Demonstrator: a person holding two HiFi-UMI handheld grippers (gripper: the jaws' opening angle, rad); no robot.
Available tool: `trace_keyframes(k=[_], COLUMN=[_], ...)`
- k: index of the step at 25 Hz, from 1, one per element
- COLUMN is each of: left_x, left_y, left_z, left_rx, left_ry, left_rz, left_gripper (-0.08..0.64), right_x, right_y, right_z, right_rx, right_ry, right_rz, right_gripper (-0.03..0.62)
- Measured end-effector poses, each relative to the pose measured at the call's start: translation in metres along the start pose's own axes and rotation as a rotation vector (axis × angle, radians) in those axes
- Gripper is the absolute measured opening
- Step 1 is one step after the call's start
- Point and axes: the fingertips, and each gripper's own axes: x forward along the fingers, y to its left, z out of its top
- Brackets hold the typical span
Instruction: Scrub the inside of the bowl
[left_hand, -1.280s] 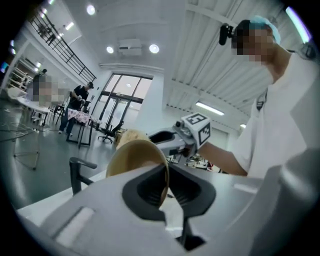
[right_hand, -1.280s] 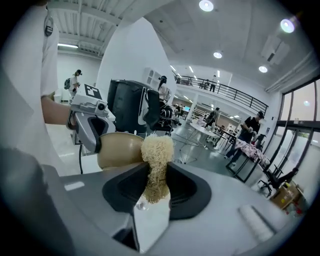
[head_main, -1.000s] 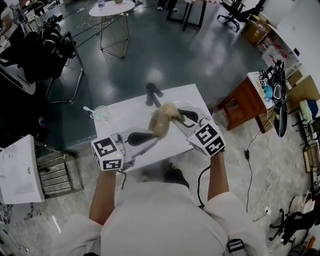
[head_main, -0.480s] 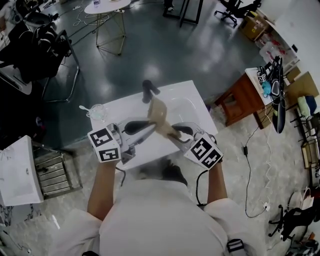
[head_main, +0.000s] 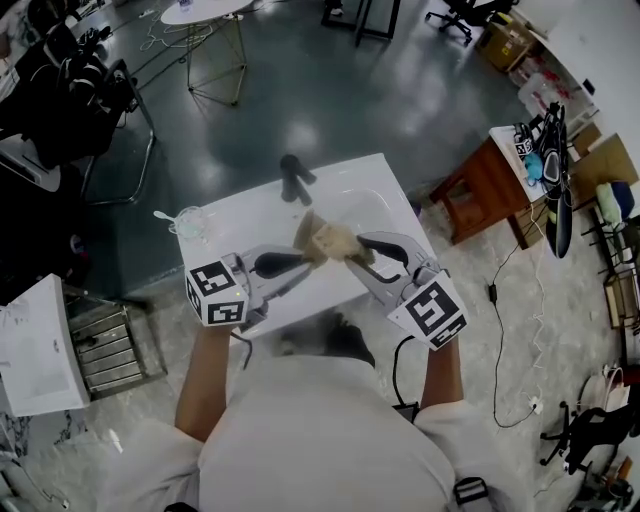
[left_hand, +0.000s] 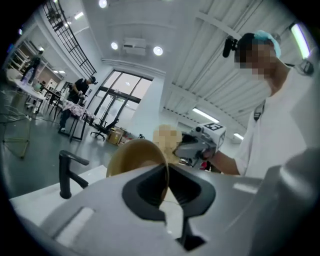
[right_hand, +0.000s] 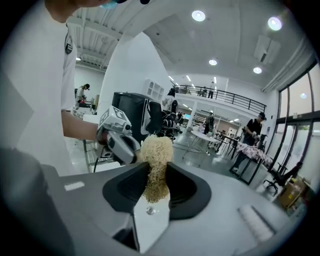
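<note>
Glossy grey floor (head_main: 400, 100), round white table (head_main: 205, 10), wooden cabinet (head_main: 485, 195), recessed ceiling lights (right_hand: 198, 15)

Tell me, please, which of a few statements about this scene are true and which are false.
1. The left gripper is shut on the rim of the tan bowl. True.
2. The right gripper holds nothing. False: its jaws are shut on a pale fibrous scrubber.
3. The faucet at the far side of the white sink is black. True.
4. The bowl lies flat on the bottom of the sink. False: it is held up on edge in the left gripper, over the sink.
5. A clear glass stands to the right of the faucet in the head view. False: it stands to the left of it.
</note>
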Motion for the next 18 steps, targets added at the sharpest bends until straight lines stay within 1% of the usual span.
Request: trace_keyframes(k=[4, 8, 10, 13, 18], left_x=[0.0, -0.007, -0.008, -0.01, -0.012], left_y=[-0.005, -0.017, -0.023, -0.029, -0.033], left_z=[0.0, 0.014, 0.021, 0.024, 0.037], left_rx=[-0.013, -0.007, 0.0, 0.01, -0.005], left_ry=[-0.013, -0.054, -0.067, -0.067, -0.126], left_rz=[-0.021, -0.072, -0.085, -0.1, -0.133], left_gripper=[0.014, 0.014, 0.014, 0.015, 0.015], right_x=[0.011, 0.026, 0.033, 0.044, 0.059], right_y=[-0.023, -0.042, -0.045, -0.042, -0.032], right_z=[0.006, -0.006, -0.011, -0.02, -0.043], right_rx=[-0.057, -0.113, -0.103, -0.063, -0.04], right_ry=[0.028, 0.097, 0.104, 0.113, 0.165], right_rz=[-0.056, -0.097, -0.097, -0.088, -0.046], right_gripper=[0.118, 0.118, 0.118, 0.118, 0.118])
